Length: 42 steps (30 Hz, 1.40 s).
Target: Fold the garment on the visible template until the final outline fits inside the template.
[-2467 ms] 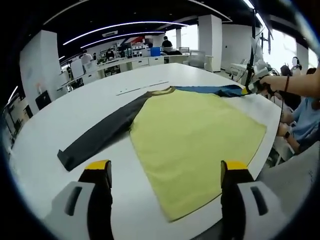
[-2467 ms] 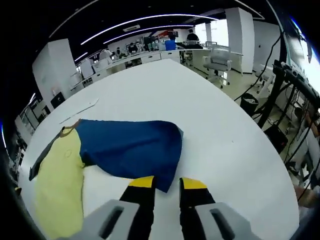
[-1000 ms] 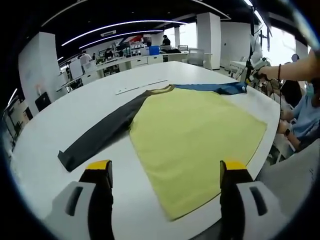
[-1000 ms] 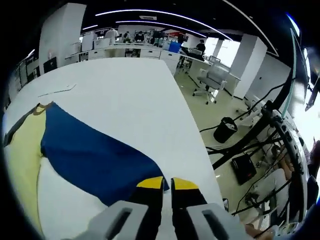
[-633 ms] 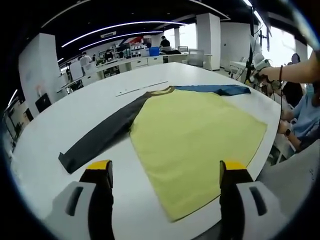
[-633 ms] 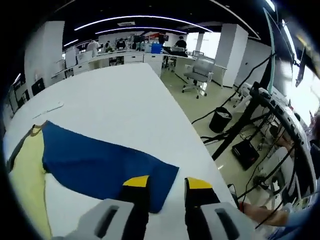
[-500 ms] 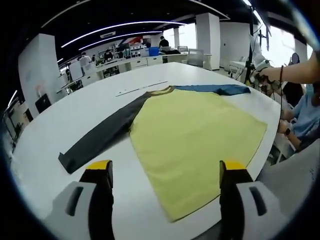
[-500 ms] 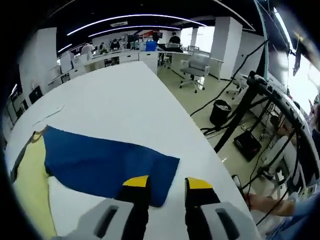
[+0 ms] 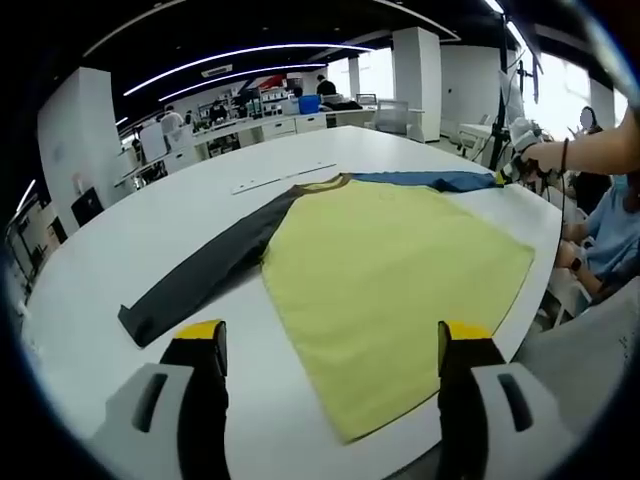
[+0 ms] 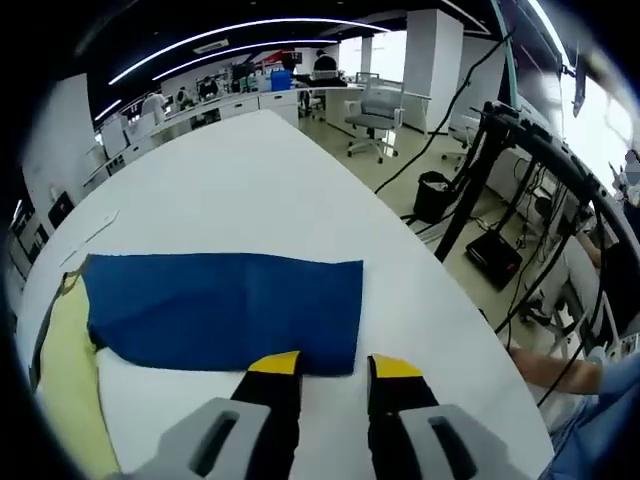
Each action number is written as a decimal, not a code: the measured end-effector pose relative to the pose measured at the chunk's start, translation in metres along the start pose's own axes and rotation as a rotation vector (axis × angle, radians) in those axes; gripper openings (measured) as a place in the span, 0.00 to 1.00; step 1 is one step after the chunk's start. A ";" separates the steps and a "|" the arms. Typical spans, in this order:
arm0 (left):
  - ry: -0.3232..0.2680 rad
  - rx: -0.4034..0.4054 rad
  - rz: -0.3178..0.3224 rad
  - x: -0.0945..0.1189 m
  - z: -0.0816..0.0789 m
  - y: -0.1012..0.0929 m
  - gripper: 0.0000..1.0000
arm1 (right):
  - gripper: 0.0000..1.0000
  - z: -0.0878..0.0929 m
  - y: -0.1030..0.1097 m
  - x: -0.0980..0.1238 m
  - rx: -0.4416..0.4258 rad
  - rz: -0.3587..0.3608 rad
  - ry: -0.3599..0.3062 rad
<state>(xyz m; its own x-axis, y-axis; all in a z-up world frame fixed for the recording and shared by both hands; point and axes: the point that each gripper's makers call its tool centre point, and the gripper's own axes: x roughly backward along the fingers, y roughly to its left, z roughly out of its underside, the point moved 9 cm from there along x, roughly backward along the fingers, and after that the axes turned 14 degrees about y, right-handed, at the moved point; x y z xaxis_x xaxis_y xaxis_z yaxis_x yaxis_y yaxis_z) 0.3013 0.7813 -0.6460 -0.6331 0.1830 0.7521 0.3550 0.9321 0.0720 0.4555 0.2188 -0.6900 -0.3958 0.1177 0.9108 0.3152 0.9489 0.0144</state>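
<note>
- A long-sleeved cloth garment point(image 9: 390, 275) with a yellow body lies flat on the wide white table point(image 9: 150, 230), its hem towards the left gripper view's camera.
- Its dark grey sleeve point(image 9: 205, 268) runs straight out over the table to the left in that view; its blue sleeve point(image 10: 225, 310) lies spread flat on the other side, cuff near the table's edge.
- The left gripper point(image 9: 330, 345) hangs above the table's near edge with its yellow-tipped jaws spread wide, holding nothing (the hem lies between them, lower down).
- The right gripper point(image 10: 335, 368) sits just short of the blue sleeve's cuff end, jaws a narrow gap apart with nothing between them.
- In the left gripper view a person's hand point(image 9: 548, 157) holds that right gripper beyond the blue sleeve.
- A thin pale strip point(image 9: 285, 177) lies on the table past the collar.
</note>
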 end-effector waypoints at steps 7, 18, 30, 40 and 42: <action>0.006 -0.001 0.001 -0.001 0.001 0.000 0.84 | 0.18 -0.001 -0.001 -0.003 -0.022 0.011 -0.015; 0.003 0.004 -0.004 0.001 0.001 -0.001 0.85 | 0.03 -0.002 -0.004 -0.003 -0.043 -0.017 -0.022; -0.009 0.032 0.034 0.002 -0.001 -0.002 0.91 | 0.00 -0.006 -0.001 0.002 -0.070 -0.072 -0.036; -0.022 0.048 0.066 0.004 -0.002 -0.004 0.97 | 0.00 -0.022 0.005 0.021 -0.036 -0.116 -0.114; -0.023 0.049 0.074 0.004 -0.002 -0.004 0.98 | 0.00 -0.026 0.008 0.025 -0.019 -0.126 -0.123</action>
<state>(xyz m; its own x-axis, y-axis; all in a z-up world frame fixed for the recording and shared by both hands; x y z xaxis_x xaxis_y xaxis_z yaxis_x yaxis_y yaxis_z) 0.2983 0.7773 -0.6416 -0.6222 0.2580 0.7391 0.3673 0.9300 -0.0155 0.4705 0.2216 -0.6567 -0.5351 0.0346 0.8441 0.2727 0.9528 0.1338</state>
